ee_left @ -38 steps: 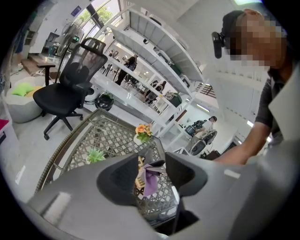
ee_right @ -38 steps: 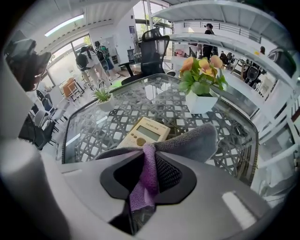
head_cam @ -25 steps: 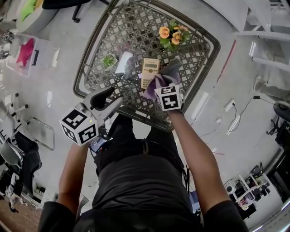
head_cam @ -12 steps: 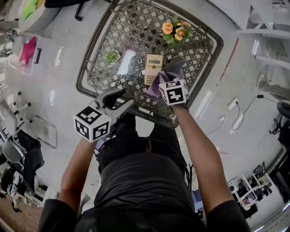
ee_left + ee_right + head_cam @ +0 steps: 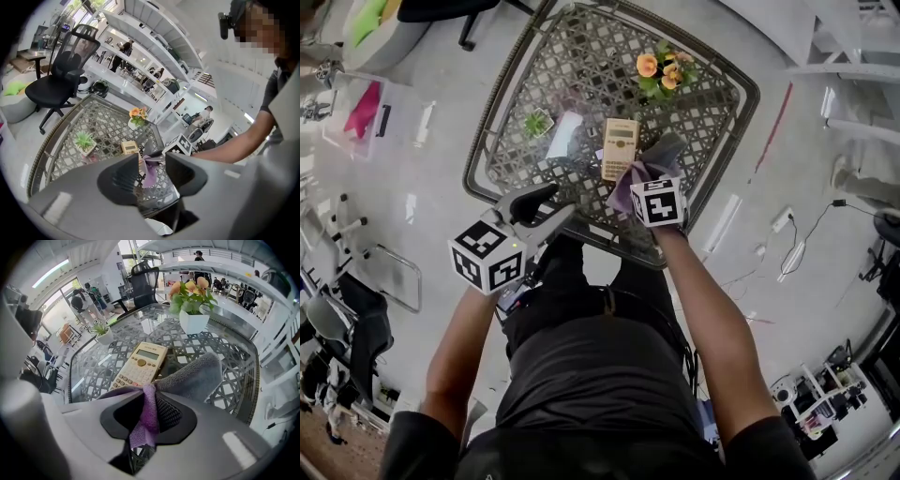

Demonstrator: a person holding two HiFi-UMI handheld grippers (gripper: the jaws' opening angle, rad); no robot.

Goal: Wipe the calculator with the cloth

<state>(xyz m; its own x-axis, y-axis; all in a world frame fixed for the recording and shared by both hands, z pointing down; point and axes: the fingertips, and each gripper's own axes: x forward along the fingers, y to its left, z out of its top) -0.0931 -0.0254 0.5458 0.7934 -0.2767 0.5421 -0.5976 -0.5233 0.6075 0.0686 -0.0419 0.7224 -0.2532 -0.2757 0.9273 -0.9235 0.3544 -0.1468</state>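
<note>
We are pinching the cloth [image 5: 192,376] in our right gripper [image 5: 149,416], about to wipe, we judge; the calculator [image 5: 140,364] is lying on the table [image 5: 229,350] at its eleven o'clock. The next move is calling for dragging cloth over the keys. Our left gripper [image 5: 151,165] is hanging spread, empty

Beige calculator [image 5: 620,148], purple-and-grey cloth [image 5: 652,155], orange flowers [image 5: 661,67], grey lattice table [image 5: 581,66]

Steep overhead; two low views; shared table [image 5: 581,61]

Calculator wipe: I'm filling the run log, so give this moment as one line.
right tool shut on cloth | cloth at calculator edge | left tool open, empty
</note>
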